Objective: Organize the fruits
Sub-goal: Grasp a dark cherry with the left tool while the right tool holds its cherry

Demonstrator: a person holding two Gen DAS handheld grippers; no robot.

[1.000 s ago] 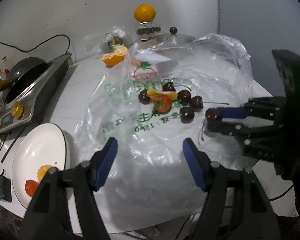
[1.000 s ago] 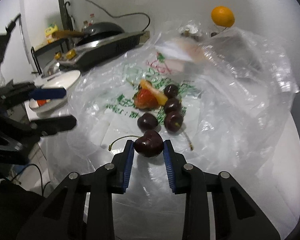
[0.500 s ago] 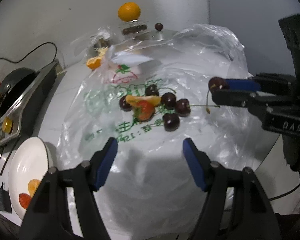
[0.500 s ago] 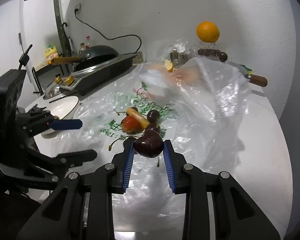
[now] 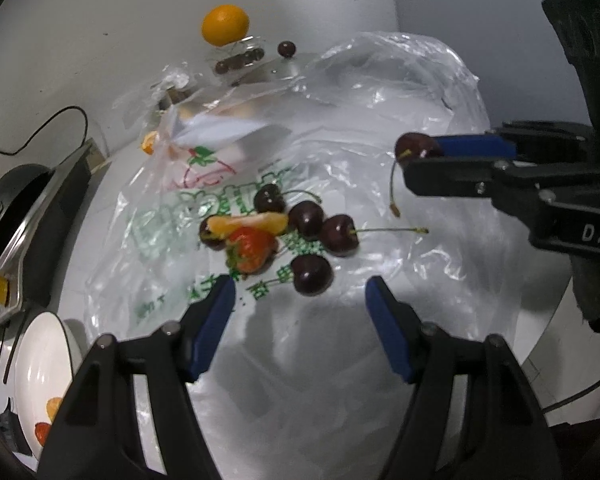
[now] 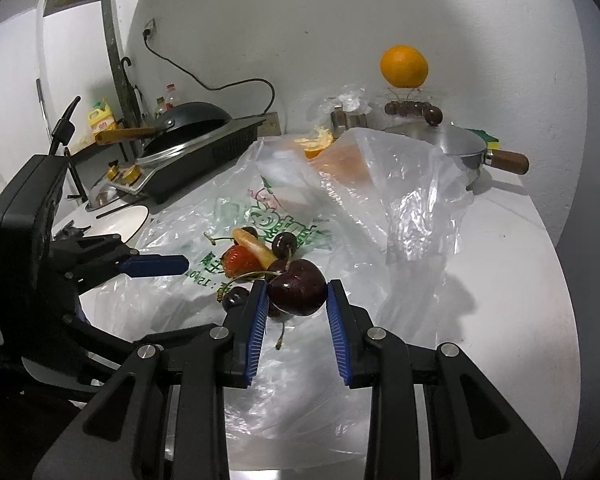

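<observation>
**Ana:** Cherries first. We have one dark red glossy cherry (image 6: 298,288) pinched between the blue pads of our right gripper (image 6: 296,300), held in the air above the crumpled clear plastic bag with green print (image 6: 260,220). Its thin stem curls off toward the left of the right wrist frame.

**Ben:** And our left gripper (image 5: 300,308)?

**Ana:** Its fingers are spread wide with nothing between them, low in the centre of the left wrist frame. Just beyond its tips lies the loose pile: four more dark cherries (image 5: 312,274), a red strawberry (image 5: 251,249) and an orange citrus segment (image 5: 246,224), all lying on the bag.

**Ben:** So where do we carry the cherry?

**Ana:** Our guess is the row of dark cherries (image 6: 412,110) on the steel pan lid (image 6: 440,140), beneath the whole round orange (image 6: 404,66). From our right fingers that row lies ahead, toward the upper right of the frame, well apart, past the raised fold of the bag.

**Ben:** Not the white round plate (image 5: 40,372) at lower left?

**Ana:** That one holds what look like strawberry and citrus pieces, and it sits nearer our left gripper. The right one is nearer the lid, so we judge the cherry goes forward.
</observation>
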